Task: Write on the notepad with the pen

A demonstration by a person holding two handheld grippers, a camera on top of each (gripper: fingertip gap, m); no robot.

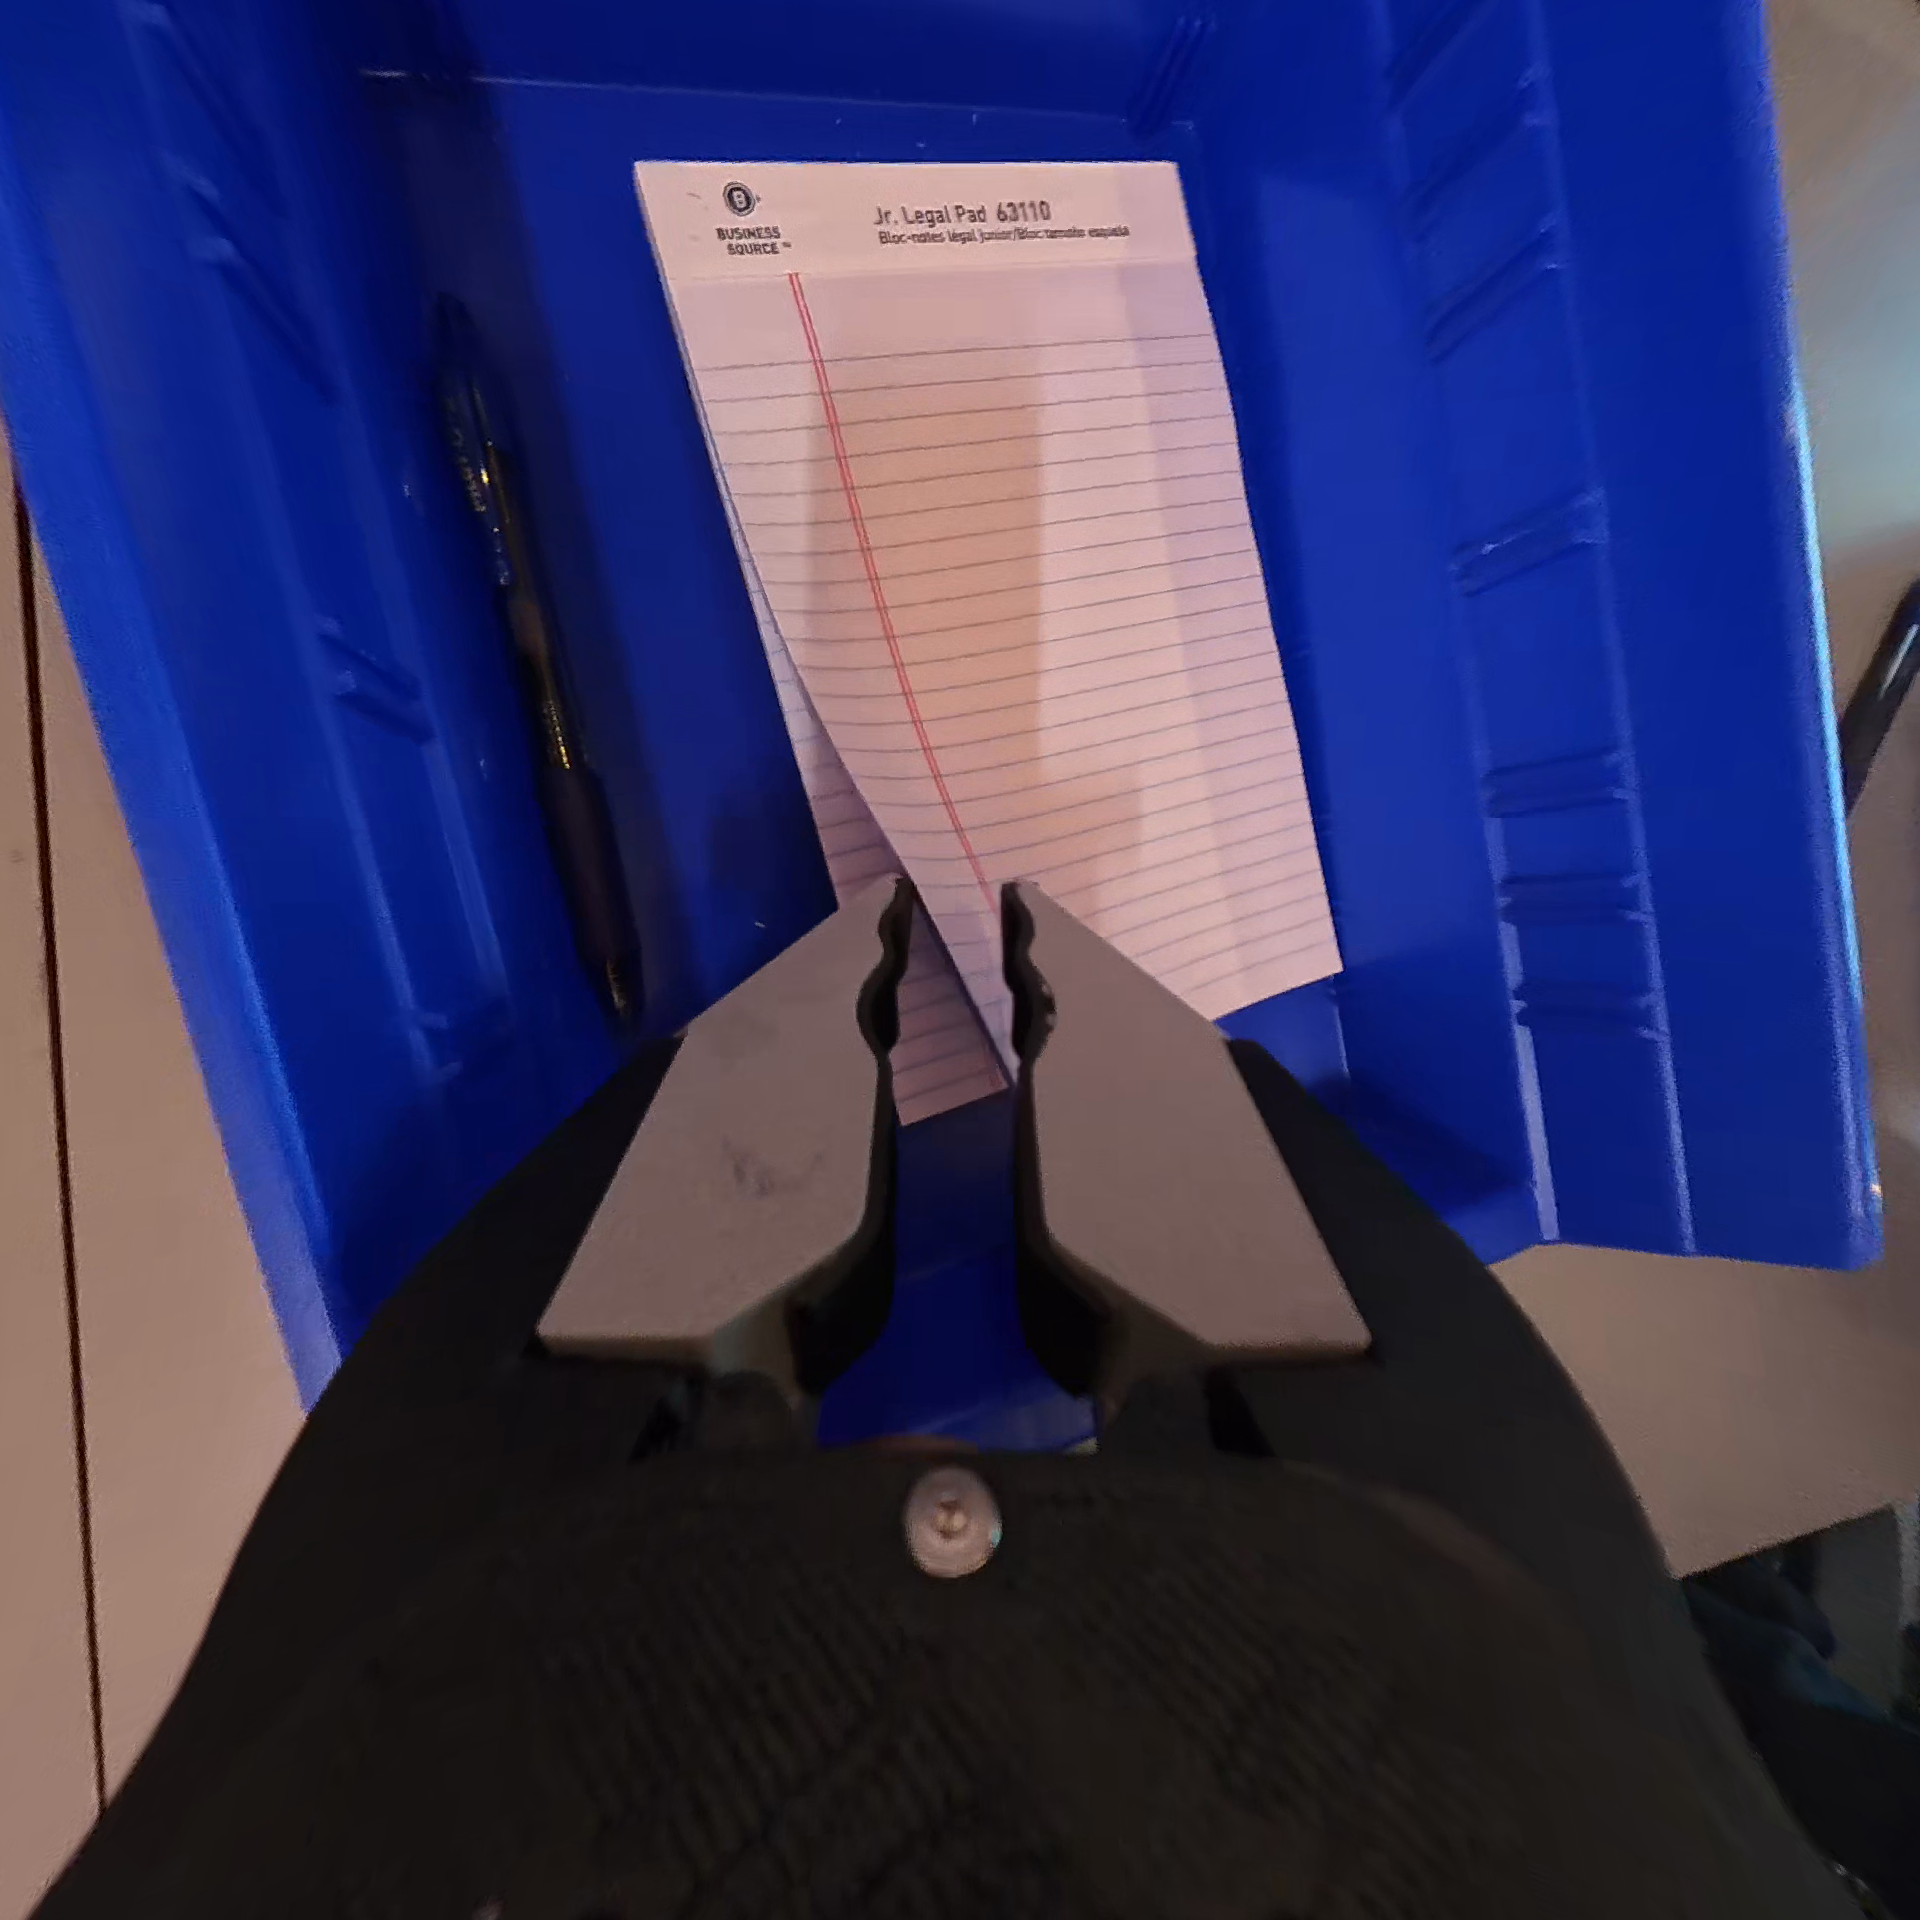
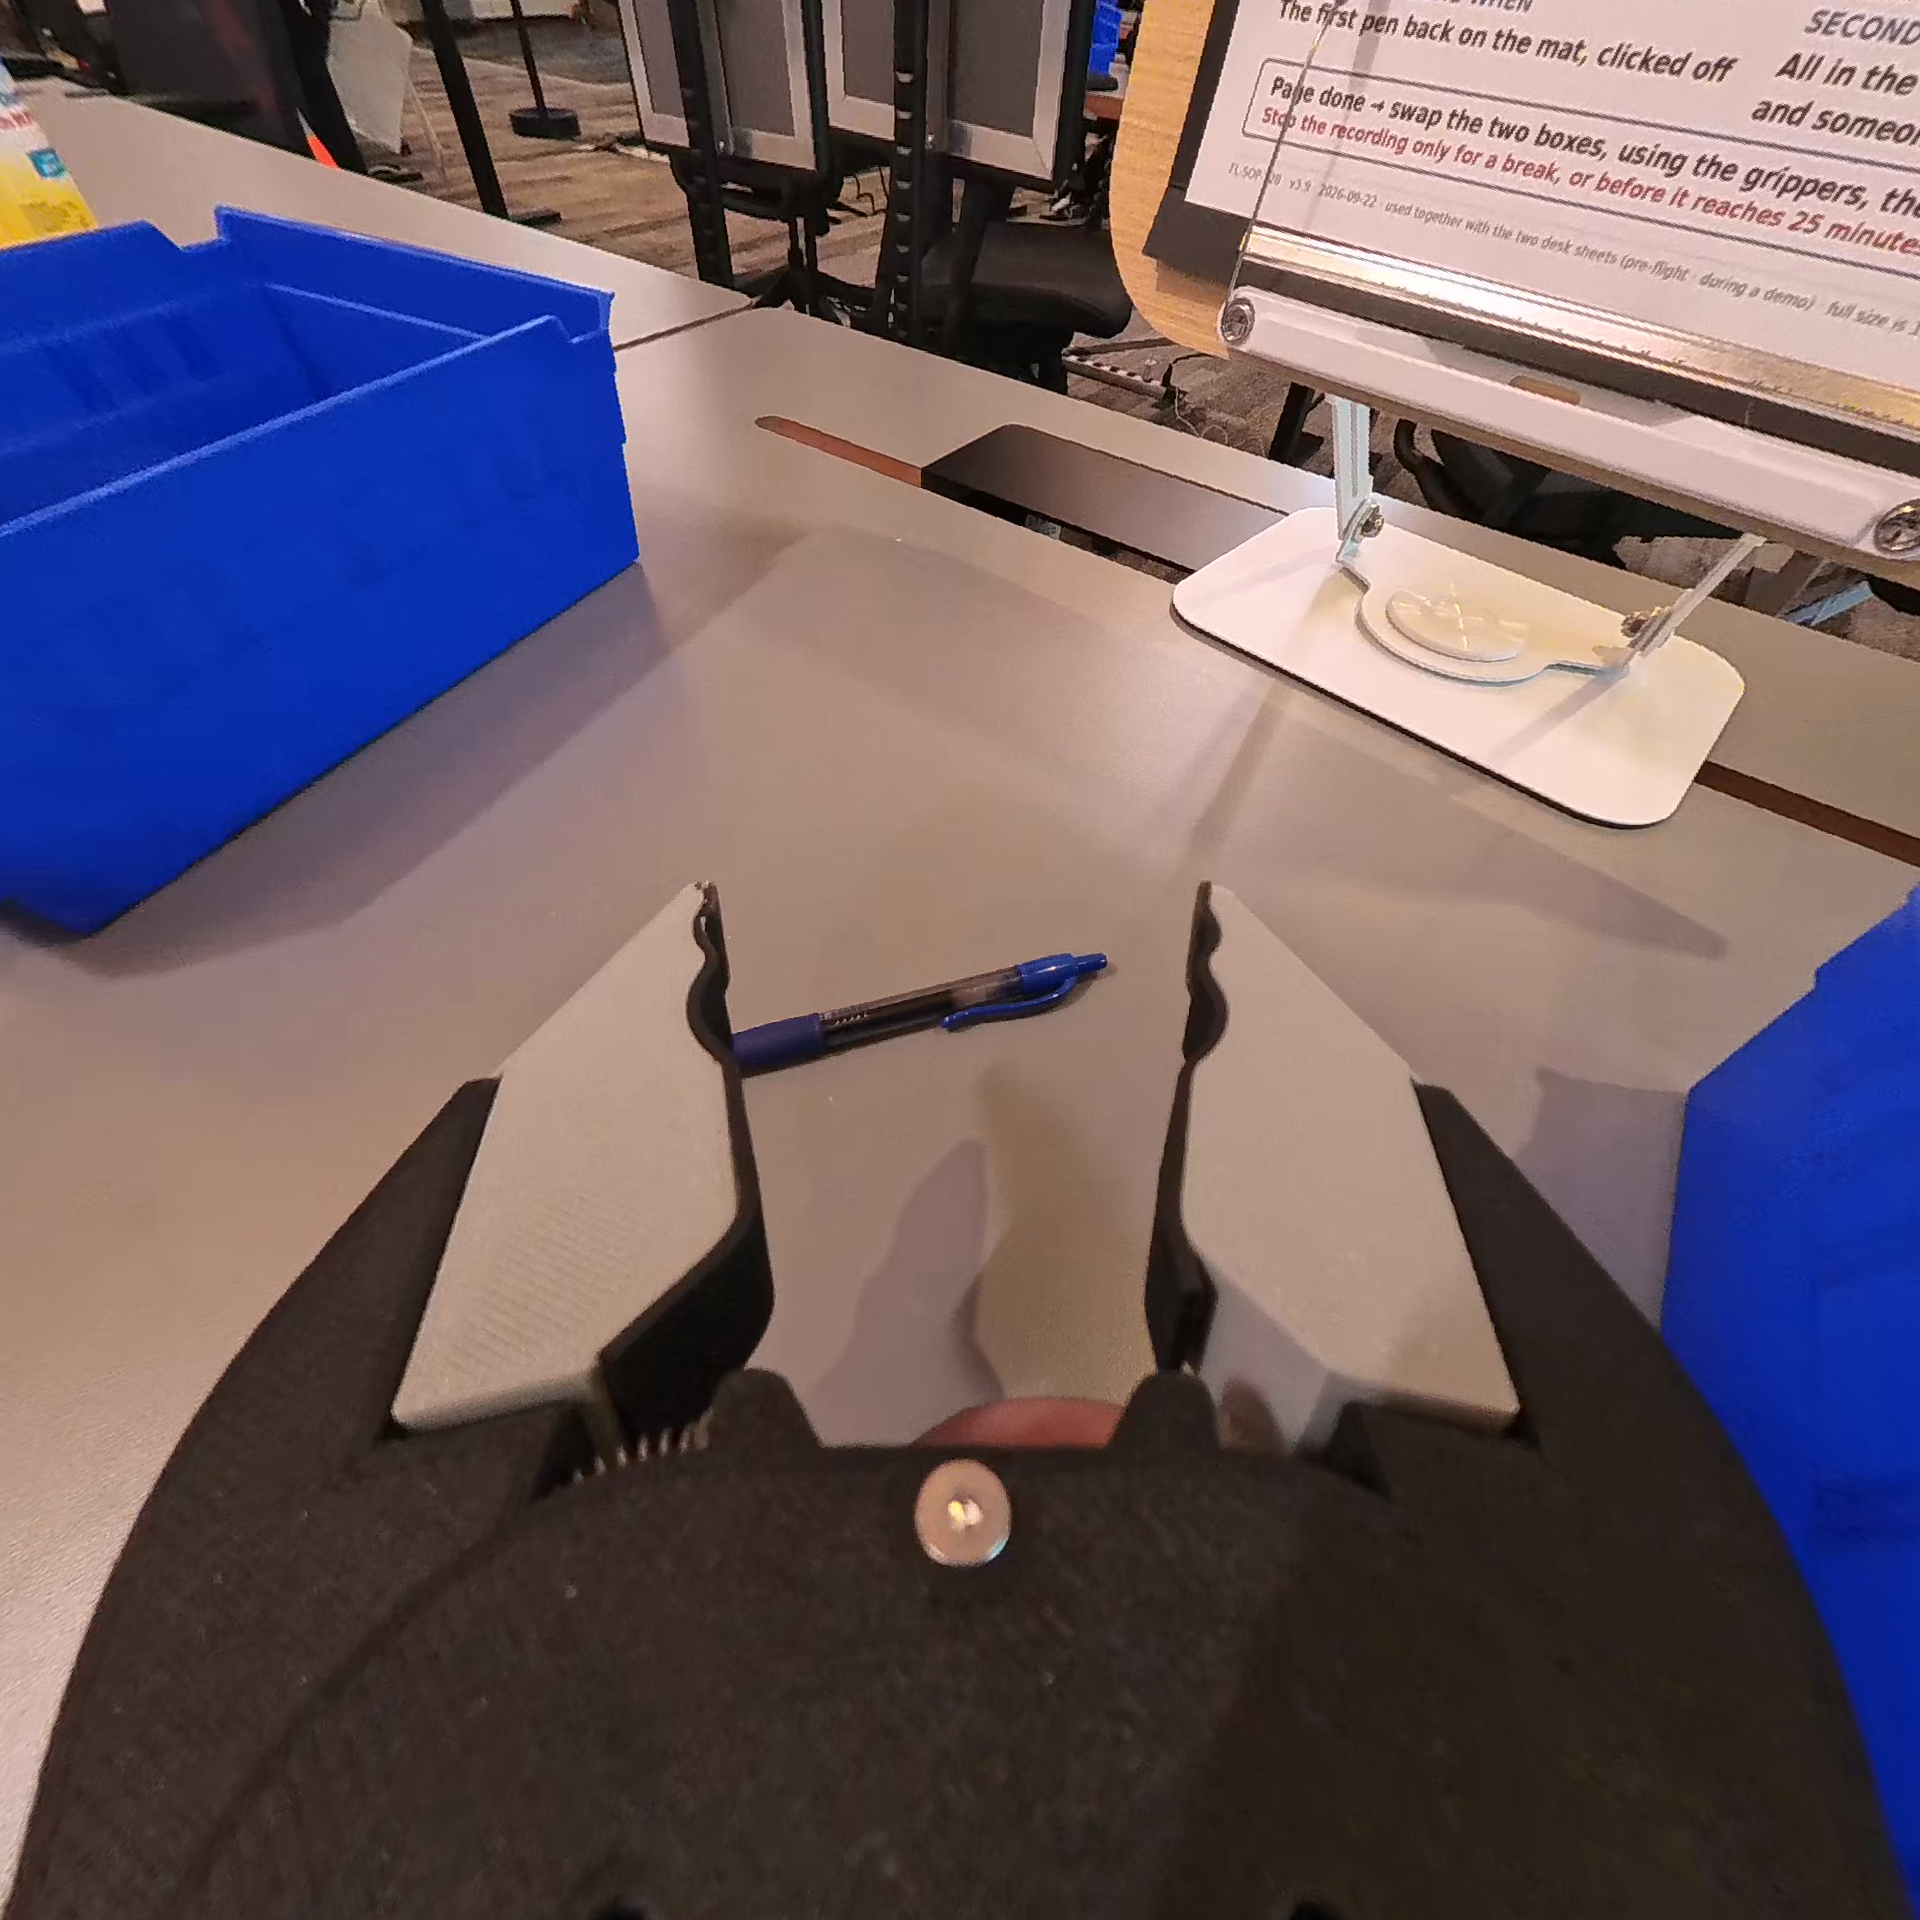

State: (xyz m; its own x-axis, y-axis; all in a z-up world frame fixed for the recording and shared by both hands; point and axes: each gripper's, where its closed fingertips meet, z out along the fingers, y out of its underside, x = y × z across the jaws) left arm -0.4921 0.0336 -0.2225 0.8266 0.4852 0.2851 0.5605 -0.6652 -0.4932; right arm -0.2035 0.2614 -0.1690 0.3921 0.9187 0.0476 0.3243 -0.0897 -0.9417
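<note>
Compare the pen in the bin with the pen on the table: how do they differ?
The bin pen lies dark and shadowed along the blue bin's left wall, beside the notepad. The table pen lies in the open on the grey table, ahead of the right gripper. Both ungripped.

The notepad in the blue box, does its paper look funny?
Yes. The top sheet of the notepad is curled up at its near left corner, showing the page underneath. That corner sits between the fingers of the left gripper. A dark pen lies beside the pad in the blue box.
</note>
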